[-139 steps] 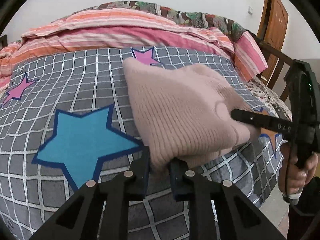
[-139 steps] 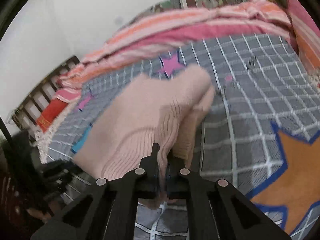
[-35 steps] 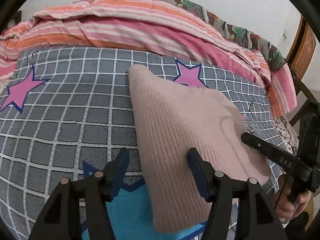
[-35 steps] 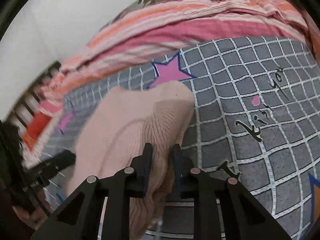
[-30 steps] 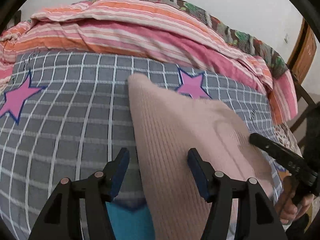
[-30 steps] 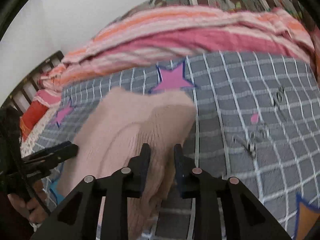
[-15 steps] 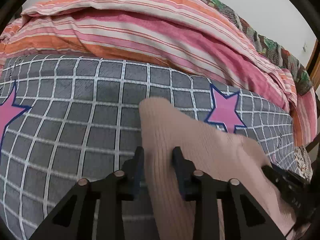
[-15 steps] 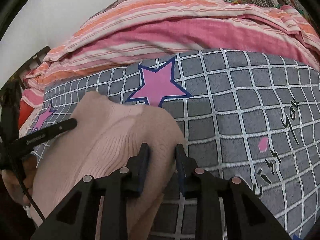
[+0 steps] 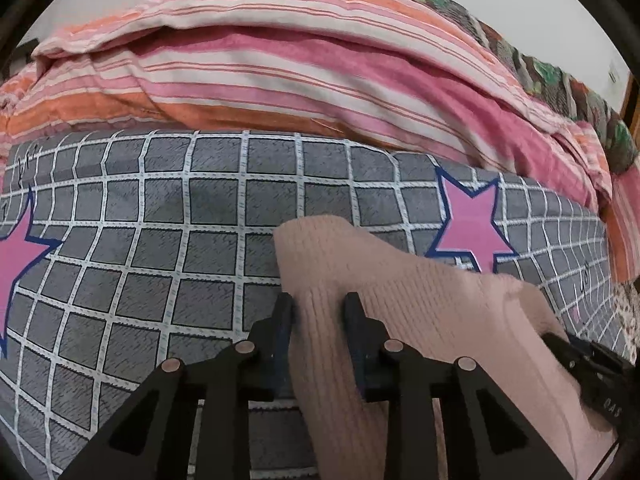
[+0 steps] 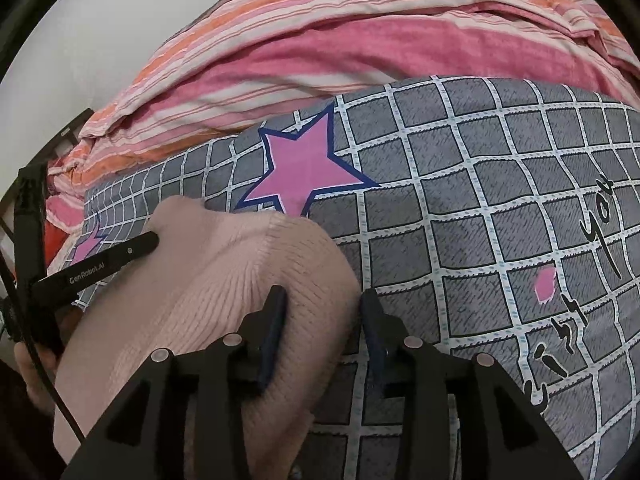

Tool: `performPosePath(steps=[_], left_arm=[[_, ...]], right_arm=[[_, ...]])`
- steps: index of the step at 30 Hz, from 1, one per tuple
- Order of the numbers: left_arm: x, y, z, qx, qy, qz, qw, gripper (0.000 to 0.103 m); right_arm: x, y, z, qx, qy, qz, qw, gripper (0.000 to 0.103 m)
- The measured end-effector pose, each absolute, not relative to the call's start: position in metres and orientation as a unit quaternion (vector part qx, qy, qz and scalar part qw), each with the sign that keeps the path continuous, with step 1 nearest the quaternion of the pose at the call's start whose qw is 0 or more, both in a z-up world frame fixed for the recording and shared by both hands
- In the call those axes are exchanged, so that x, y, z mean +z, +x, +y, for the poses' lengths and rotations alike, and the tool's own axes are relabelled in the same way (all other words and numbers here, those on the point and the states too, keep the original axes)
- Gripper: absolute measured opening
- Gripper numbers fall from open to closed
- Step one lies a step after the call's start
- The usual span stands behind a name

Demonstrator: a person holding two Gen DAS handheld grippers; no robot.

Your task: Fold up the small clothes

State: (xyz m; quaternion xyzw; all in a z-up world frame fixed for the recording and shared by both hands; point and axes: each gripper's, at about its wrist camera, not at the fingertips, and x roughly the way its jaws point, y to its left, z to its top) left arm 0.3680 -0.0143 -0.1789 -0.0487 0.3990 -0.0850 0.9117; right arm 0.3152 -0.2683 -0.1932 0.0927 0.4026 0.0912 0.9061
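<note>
A pale pink ribbed knit garment (image 9: 420, 312) lies folded on the grey grid bedsheet (image 9: 168, 220). My left gripper (image 9: 318, 312) straddles its far left corner, jaws partly open with the fabric between them. The garment also shows in the right wrist view (image 10: 224, 280). My right gripper (image 10: 322, 312) straddles its far right corner, jaws open a moderate gap around the fabric. The left gripper's finger (image 10: 96, 266) shows in the right wrist view at the garment's left corner. The right gripper's finger (image 9: 580, 364) shows in the left wrist view.
A pink and orange striped quilt (image 9: 280, 72) is bunched along the far side of the bed. Pink stars (image 10: 304, 164) are printed on the sheet just beyond the garment. A wooden bed frame (image 10: 28, 184) is at the far left.
Both grippers carried the garment's near edge forward over itself toward the quilt and lowered it. The left jaws narrowed around the corner. The right jaws have widened since half a second ago.
</note>
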Motion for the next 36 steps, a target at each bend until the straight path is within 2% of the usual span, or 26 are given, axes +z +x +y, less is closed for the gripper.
performPosePath(steps=[10,14,19,24,36], left_arm=[[-0.162,0.313,-0.02,-0.137,-0.058,0.407,0.901,0.036],[-0.159,0.285,-0.019,-0.143,-0.06,0.401,0.903,0.04],[-0.163,0.256,-0.027,-0.132,-0.028,0.392,0.91,0.04],[-0.167,0.238,-0.033,-0.112,-0.007,0.379,0.919,0.041],[-0.168,0.223,-0.028,-0.107,-0.026,0.374,0.921,0.042]], right_arm=[[-0.159,0.284,-0.274,0.119,0.127,0.381,0.908,0.037],[-0.145,0.253,-0.248,0.14,0.071,0.355,0.921,0.037],[-0.166,0.238,-0.229,0.091,-0.004,0.379,0.921,0.037],[-0.179,0.229,-0.239,0.082,0.034,0.386,0.918,0.039],[-0.185,0.224,-0.23,0.062,0.023,0.37,0.927,0.039]])
